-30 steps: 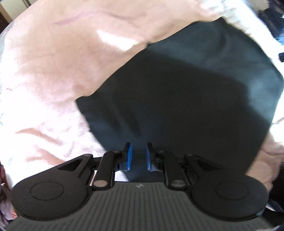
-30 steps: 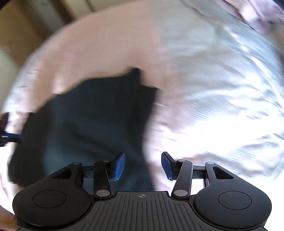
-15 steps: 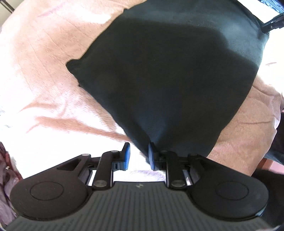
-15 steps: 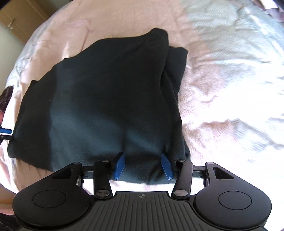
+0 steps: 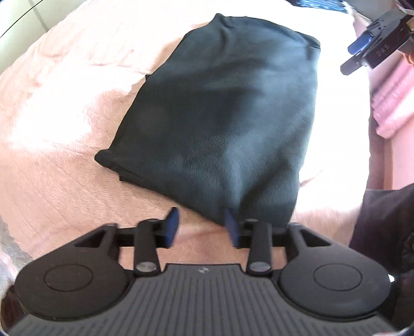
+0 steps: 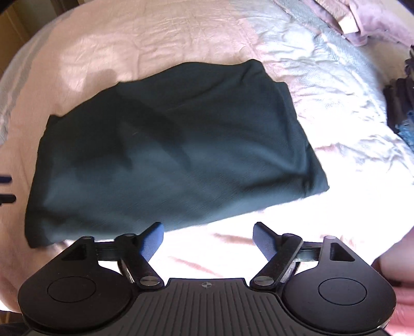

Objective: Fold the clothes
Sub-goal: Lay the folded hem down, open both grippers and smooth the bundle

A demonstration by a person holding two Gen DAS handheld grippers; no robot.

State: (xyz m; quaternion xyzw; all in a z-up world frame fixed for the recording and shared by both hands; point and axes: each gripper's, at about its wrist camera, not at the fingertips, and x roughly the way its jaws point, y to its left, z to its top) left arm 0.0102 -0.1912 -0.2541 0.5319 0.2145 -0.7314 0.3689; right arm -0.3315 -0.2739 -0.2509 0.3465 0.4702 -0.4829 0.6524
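Dark garment (image 5: 222, 116) lies flat on the pink bedspread (image 5: 64, 103), folded into a compact, roughly rectangular packet. Layered edges show at its near-left corner in the left wrist view and along its right side in the right wrist view (image 6: 165, 155). No sleeve or loose flap sticks out. Judgement: this piece looks done, or very nearly; at most a tidy of the stepped edge remains.

More cloth sits at the far right edge of the bed in the right wrist view, a mauve heap (image 6: 362, 23) and a dark pile (image 6: 398, 103). Whether these are folded I cannot tell; if not, they are what is left.

Left gripper (image 5: 201, 227): jaws have just been opening, now partly apart, nothing between them. Its right finger sits just at the garment's near corner; pads not pressing cloth.

Right gripper (image 6: 208, 240): jaws have just been opening, now spread wide, empty. It hangs just short of the garment's near edge, over bare bedspread. It also shows at the top right of the left wrist view (image 5: 362, 49), beyond the garment's far corner.
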